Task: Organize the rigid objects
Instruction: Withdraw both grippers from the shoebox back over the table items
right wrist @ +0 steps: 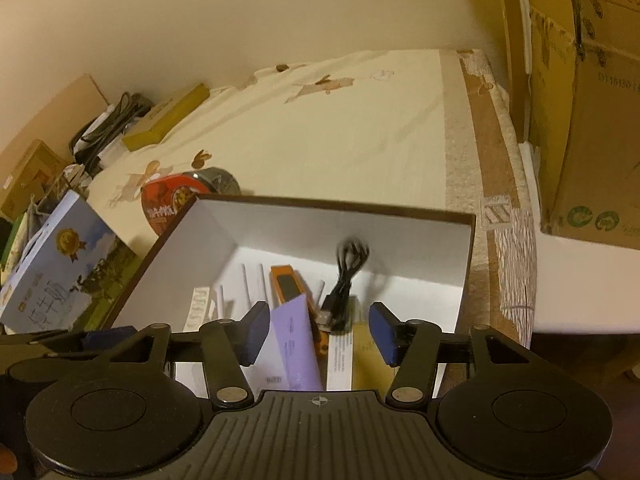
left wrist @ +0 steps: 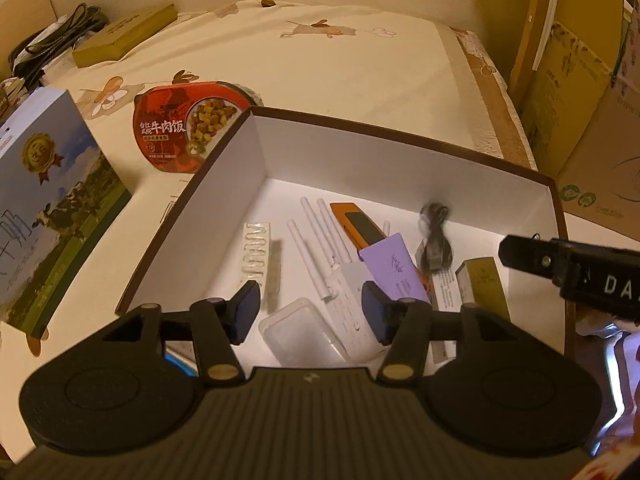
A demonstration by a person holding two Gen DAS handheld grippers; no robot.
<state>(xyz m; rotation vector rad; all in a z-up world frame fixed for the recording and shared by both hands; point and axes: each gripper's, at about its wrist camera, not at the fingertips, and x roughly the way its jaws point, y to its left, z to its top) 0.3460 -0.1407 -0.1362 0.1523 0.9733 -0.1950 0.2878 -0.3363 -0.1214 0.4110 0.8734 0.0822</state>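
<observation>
Both hand-held grippers hover over an open white box [left wrist: 256, 148] with a dark brown rim that sits on a bed. The left hand-held gripper [left wrist: 310, 312] has its fingers spread and pinches nothing; below it lie a clear plastic case [left wrist: 300, 332] and a white router [left wrist: 344, 280] with its antennas pointing toward the far wall of the box. The right hand-held gripper [right wrist: 318, 334] is also spread wide and empty, poised above a purple card [right wrist: 296, 340] and a gold box [right wrist: 370, 356].

The other things in the box crowd close together: an orange utility knife [left wrist: 354, 224] partly under the purple card, a coiled black cable [right wrist: 346, 280] that looks blurred near the right wall, a strip of clear blister packaging [left wrist: 254, 248] toward the left wall, and a white leaflet box [right wrist: 340, 352] beside the gold one.

Outside the box, a red meal tub [left wrist: 180, 124] touches its far left corner and a blue milk carton [left wrist: 44, 200] stands to the left. Farther back lie a flat olive box [left wrist: 124, 36] and a tangle of black cords [left wrist: 60, 36]. The bedsheet [right wrist: 320, 132] is cream with cartoon prints. Cardboard boxes [right wrist: 592, 120] are stacked to the right, against a plain pale wall [right wrist: 240, 20].
</observation>
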